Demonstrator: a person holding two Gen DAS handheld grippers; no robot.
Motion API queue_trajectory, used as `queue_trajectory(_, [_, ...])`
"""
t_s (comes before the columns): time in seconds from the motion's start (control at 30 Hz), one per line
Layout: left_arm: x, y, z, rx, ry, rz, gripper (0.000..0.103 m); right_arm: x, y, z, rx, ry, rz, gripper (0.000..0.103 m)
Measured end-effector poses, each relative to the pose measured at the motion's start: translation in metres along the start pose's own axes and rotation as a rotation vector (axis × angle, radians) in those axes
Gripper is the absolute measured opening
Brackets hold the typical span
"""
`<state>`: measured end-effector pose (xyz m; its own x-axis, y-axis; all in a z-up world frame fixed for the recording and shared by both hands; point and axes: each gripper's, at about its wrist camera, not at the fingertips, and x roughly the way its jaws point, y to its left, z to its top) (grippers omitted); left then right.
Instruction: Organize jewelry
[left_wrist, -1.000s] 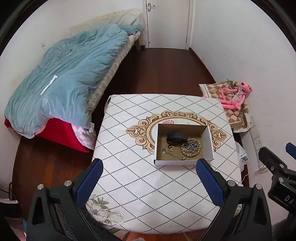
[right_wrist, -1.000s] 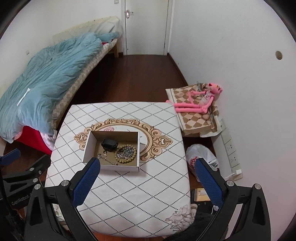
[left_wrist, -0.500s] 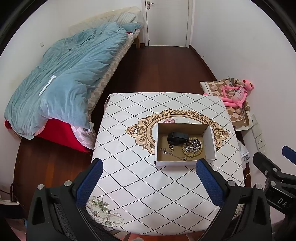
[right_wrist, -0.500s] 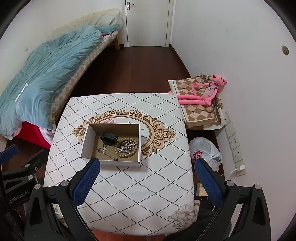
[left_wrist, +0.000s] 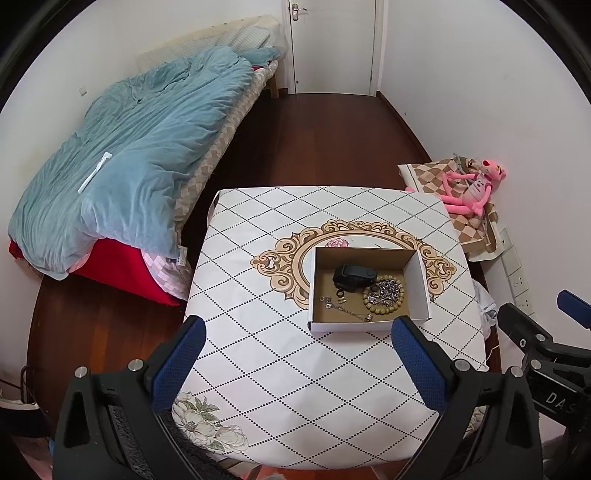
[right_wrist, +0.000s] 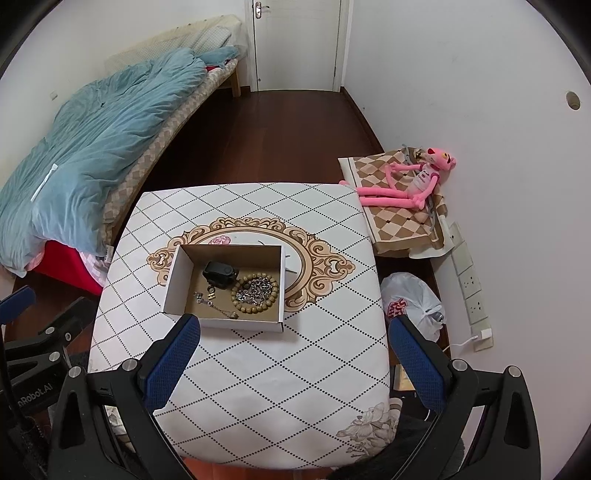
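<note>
- We held the left gripper (left_wrist: 298, 363) above the near edge of the square table (left_wrist: 280, 369), its two blue, dimpled finger pads (left_wrist: 177, 363) spread wide with nothing between them.
- We kept the right gripper (right_wrist: 293, 360) just as wide and empty, its textured blue pads (right_wrist: 415, 363) framing the near part of the tabletop.
- The table was draped in a smooth white cloth printed with a black dotted diamond lattice, a tan scrollwork oval at its centre and pale flowers at the near corners.
- On that oval sat a shallow, open cardboard box (left_wrist: 419, 284), white outside and plain brown inside, rectangular with thin upright walls.
- Inside it lay the jewelry: a ring of round tan wooden beads (right_wrist: 255, 291) with a heap of shiny silver chain (right_wrist: 256, 286) piled in its middle.
- A small, rounded matte-black case (right_wrist: 218, 273) rested towards the far side of the box, touching the beads.
- A fine silver chain with small charms (right_wrist: 208, 299) stretched along the brown floor near the front wall.
- A rumpled teal quilt (left_wrist: 136, 155) covered the bed on the left, and a soft pink plush toy (right_wrist: 410, 182) lay on a tan checked cushion by the right wall.
</note>
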<state>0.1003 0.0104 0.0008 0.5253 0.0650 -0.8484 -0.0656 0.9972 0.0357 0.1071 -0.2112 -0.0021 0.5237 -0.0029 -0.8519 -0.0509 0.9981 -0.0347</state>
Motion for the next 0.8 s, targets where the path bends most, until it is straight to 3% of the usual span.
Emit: queue_trajectory(0.8, [-0.0032, 0.0055, -0.0011, 0.007, -0.002, 0.001, 0.102, -0.0002, 0.0036, 0.0007, -0.002, 0.002, 0.005, 0.103])
